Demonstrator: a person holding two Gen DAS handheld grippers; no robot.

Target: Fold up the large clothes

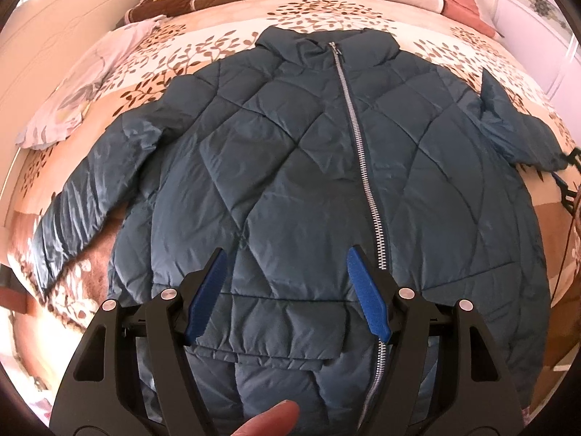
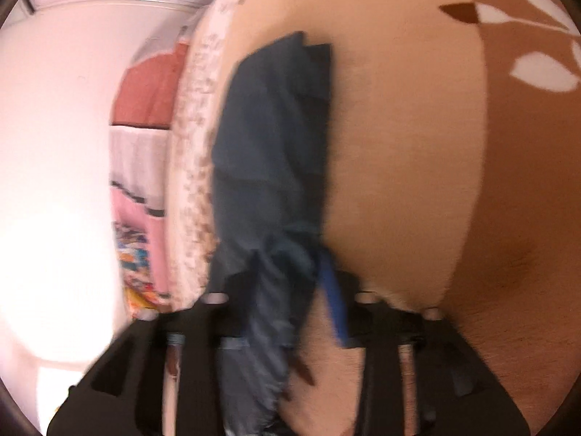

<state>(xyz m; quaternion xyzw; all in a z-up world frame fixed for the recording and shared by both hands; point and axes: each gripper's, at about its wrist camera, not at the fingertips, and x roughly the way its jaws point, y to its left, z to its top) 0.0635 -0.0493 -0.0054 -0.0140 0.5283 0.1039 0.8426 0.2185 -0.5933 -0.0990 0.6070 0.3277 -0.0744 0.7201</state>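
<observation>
Leaf-print bed (image 1: pixel 454 54), jacket (image 1: pixel 290 145) under spread left gripper (image 1: pixel 287 276)

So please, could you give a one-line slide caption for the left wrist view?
Open left gripper hovers over a zipped dark teal quilted jacket spread on a leaf-patterned bedspread.

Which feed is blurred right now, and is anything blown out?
Left wrist view: sharp, even light, fisheye bulge only; jacket and open left gripper read clearly. Right wrist view: motion-smeared throughout, the wall at left blown out to white; the right gripper seems shut on the sleeve.
</observation>
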